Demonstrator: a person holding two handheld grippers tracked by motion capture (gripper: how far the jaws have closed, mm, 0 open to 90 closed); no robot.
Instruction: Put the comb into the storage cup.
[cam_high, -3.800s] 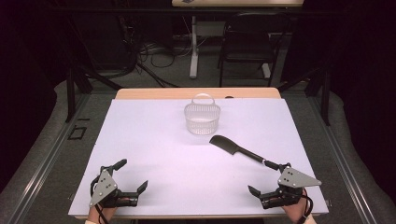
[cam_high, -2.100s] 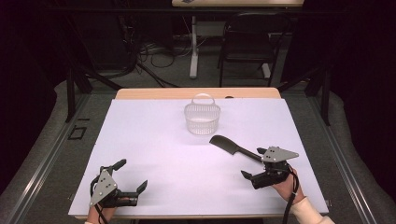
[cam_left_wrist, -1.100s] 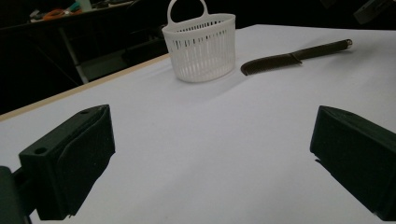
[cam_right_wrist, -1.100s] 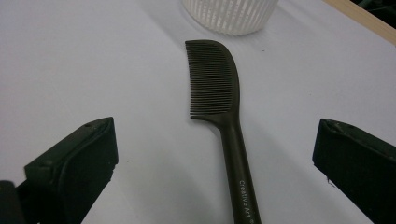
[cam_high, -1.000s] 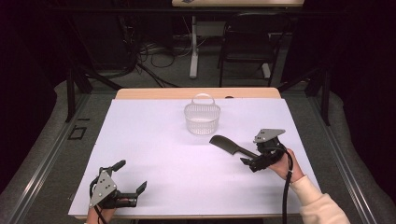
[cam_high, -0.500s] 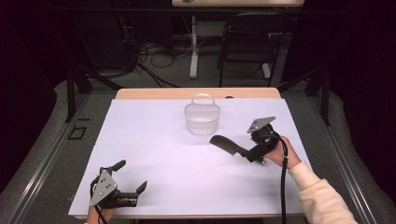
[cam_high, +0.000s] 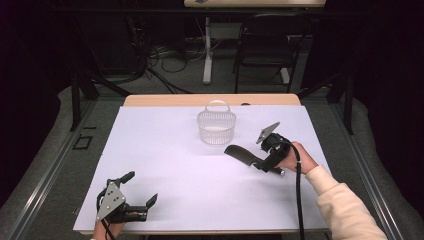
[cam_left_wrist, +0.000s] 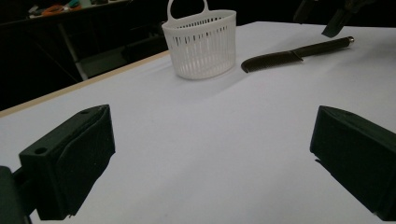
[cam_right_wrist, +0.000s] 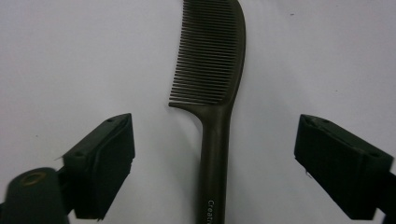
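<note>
A dark comb (cam_high: 243, 154) lies flat on the white table sheet, right of centre, teeth end toward the white plastic basket (cam_high: 216, 127). My right gripper (cam_high: 265, 163) is tipped down over the comb's handle. In the right gripper view the handle (cam_right_wrist: 215, 158) runs up between the two black jaws of that gripper (cam_right_wrist: 215, 156); the jaws have just been closing, with a gap still on both sides. My left gripper (cam_high: 141, 187) rests open near the front left edge with nothing between its jaws (cam_left_wrist: 210, 158). From there the comb (cam_left_wrist: 289, 53) and basket (cam_left_wrist: 201, 44) lie far ahead.
The white sheet (cam_high: 165, 145) covers the table, and a wooden strip (cam_high: 165, 100) shows along its far edge. The basket stands upright at the back centre, a short gap from the comb's teeth. A chair (cam_high: 262, 47) and cables sit on the dark floor beyond.
My right gripper has travelled from the front right corner up to the comb and now straddles its handle. The left gripper, basket and comb have stayed put.
</note>
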